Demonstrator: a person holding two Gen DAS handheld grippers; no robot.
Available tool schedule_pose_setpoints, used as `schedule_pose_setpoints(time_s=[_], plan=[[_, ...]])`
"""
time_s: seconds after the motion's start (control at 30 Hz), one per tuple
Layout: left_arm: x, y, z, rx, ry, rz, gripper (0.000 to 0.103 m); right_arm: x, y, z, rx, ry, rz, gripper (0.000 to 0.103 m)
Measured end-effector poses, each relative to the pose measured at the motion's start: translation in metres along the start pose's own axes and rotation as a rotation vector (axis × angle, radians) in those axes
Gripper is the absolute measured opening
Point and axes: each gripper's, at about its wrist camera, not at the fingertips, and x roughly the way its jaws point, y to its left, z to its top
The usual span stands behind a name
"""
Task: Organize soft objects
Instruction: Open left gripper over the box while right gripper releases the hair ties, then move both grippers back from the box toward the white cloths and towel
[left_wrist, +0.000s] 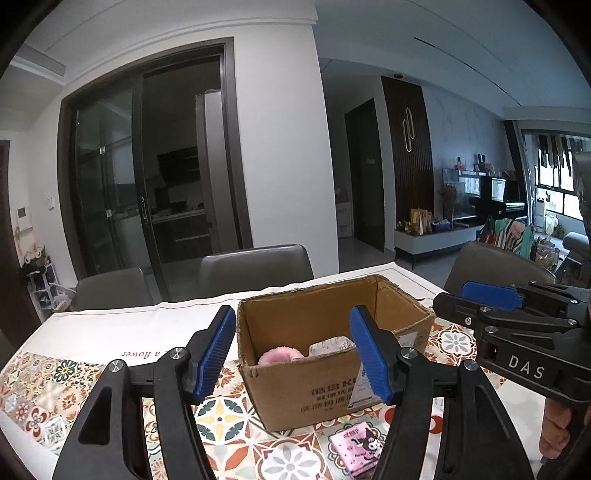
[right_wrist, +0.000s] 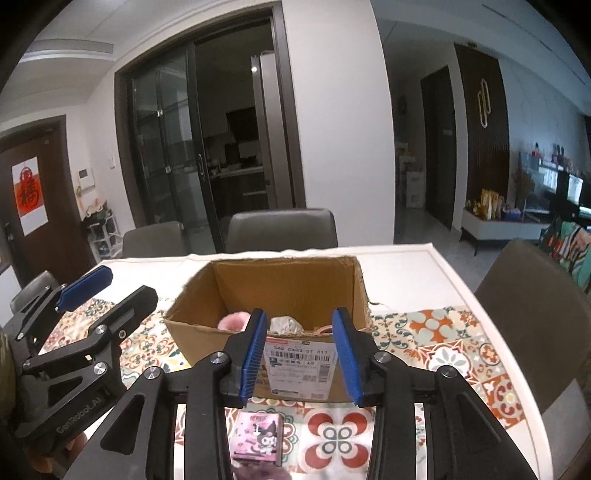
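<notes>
Left gripper (left_wrist: 293, 354) and right gripper (right_wrist: 301, 354), jaws released w/ nothing between, hang over tiled surface (right_wrist: 443, 343). Cardboard box (right_wrist: 280, 284) holds pink plush (left_wrist: 275, 356) and a pale soft item (left_wrist: 330, 345); pink tissue pack (right_wrist: 258, 435) lies just in front.

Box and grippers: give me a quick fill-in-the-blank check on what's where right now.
1. The pink plush lies inside the cardboard ____.
2. The pink packet lies on the tablecloth, ____ the box.
3. The left gripper and right gripper both have their jaws ____ and hold nothing.
4. The shipping label is stuck on the box's ____ wall, facing the grippers.

Missing words: box; outside; open; near
</notes>
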Motion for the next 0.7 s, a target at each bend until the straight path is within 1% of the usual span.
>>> schedule_pose_setpoints(time_s=[0.23, 0.5, 0.7], plan=[[-0.025, 0.0, -0.011, 0.007, -0.001, 0.006, 0.064, -0.025, 0.01, -0.007, -0.022, -0.018, -0.004, 0.042], [-0.053, -0.003, -0.03, 0.014, -0.011, 0.002, 0.065, -0.046, 0.014, -0.023, 0.0, 0.002, -0.015, 0.042], [-0.068, -0.004, -0.044, 0.001, 0.003, -0.021, 0.065, -0.055, 0.014, -0.04, 0.031, 0.025, -0.029, 0.042]])
